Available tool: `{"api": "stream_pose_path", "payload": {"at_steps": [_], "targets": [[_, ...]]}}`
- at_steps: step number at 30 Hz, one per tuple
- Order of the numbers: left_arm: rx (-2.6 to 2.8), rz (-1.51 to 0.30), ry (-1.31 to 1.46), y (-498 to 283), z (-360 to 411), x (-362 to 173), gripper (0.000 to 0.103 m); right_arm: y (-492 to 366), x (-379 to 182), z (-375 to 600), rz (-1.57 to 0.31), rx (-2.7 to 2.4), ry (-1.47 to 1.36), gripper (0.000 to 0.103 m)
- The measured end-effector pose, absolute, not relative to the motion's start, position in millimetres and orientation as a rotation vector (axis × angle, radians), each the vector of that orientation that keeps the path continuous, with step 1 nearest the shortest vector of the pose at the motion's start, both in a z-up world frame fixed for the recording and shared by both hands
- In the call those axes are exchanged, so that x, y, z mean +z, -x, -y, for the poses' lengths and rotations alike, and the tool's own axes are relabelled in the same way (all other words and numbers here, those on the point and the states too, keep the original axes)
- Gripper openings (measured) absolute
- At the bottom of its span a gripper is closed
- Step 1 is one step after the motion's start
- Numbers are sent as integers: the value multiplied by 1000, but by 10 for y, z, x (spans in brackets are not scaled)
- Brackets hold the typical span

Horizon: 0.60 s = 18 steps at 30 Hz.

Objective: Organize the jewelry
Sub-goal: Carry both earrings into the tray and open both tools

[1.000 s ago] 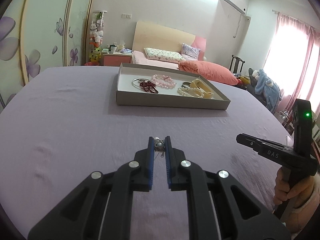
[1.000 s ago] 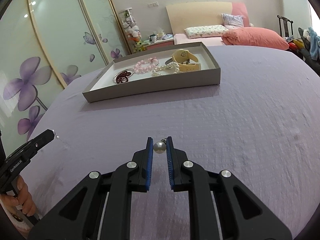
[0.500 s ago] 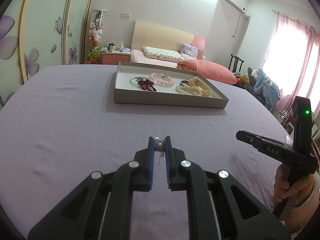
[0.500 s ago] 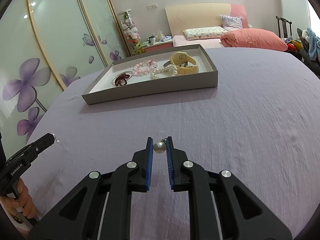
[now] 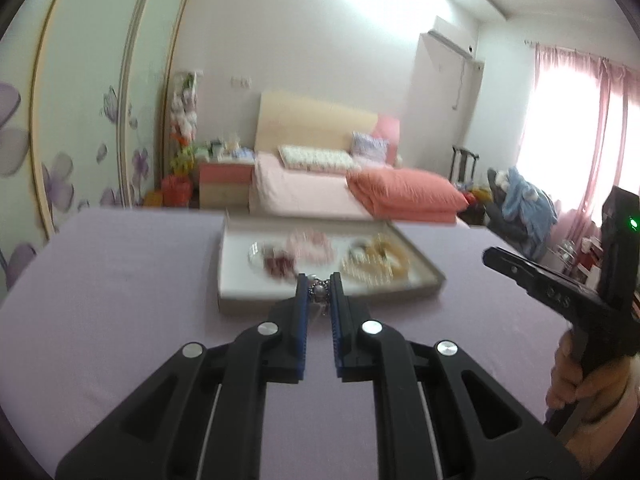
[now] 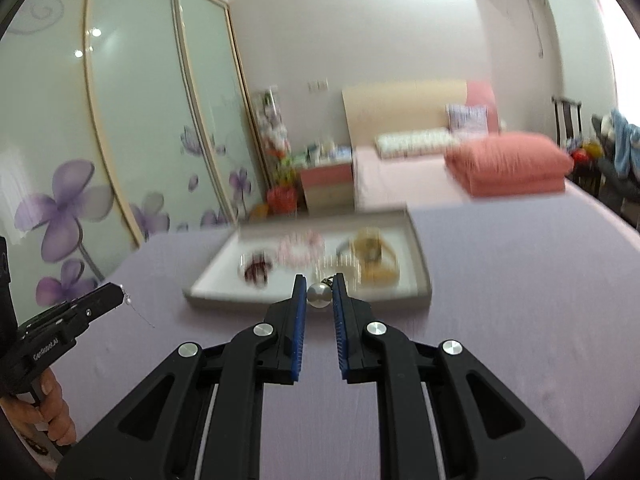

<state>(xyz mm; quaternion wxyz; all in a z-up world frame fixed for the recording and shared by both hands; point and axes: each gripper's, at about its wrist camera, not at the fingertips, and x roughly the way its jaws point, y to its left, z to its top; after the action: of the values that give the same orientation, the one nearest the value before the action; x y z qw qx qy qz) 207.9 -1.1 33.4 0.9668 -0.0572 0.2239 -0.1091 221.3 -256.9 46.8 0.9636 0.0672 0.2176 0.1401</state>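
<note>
Two fisheye views look along black grippers with blue pads, over a table covered in a lilac cloth (image 5: pixel 120 280). Both views are blurred.

Left wrist view: the left gripper (image 5: pixel 319 293) fills the lower centre of the frame, its jaws closed on a small pearl earring (image 5: pixel 320 291) pinched at the tips. Just above the tips, in the middle of the frame, lies a shallow grey tray (image 5: pixel 240 302) with a white floor; its near wall runs across the frame right behind the fingertips. Inside it, smeared by blur, are a dark red bracelet (image 5: pixel 276 265), a pink bead bracelet (image 5: pixel 312 246) and a yellow watch (image 5: pixel 386 254) beside pale pearls. Bare cloth spreads wide to the left of the tray and in front of it. At the right edge, the right gripper (image 5: pixel 490 254) juts in, held by a hand (image 5: pixel 576 380).

Right wrist view: the right gripper (image 6: pixel 319 294), lower centre, is clamped on a second pearl earring (image 6: pixel 319 295). The tray (image 6: pixel 424 268) sits just above it, with open cloth to the right and in the foreground. At the lower left edge the left gripper (image 6: pixel 116 294) appears, with a tiny pearl at its tip.

A bed (image 5: pixel 304 188) and floral wardrobe doors (image 6: pixel 132 140) stand beyond the table's far edge
</note>
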Motion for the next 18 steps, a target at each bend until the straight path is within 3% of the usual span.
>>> {"api": "stream_pose_path", "payload": {"at_steps": [5, 18], "targets": [[-184, -379, 75, -2474, 116, 492, 11, -2511, 552, 2499, -381, 282, -137, 14], [-147, -393, 60, -3362, 294, 318, 11, -3316, 276, 2429, -406, 255, -156, 14]]}}
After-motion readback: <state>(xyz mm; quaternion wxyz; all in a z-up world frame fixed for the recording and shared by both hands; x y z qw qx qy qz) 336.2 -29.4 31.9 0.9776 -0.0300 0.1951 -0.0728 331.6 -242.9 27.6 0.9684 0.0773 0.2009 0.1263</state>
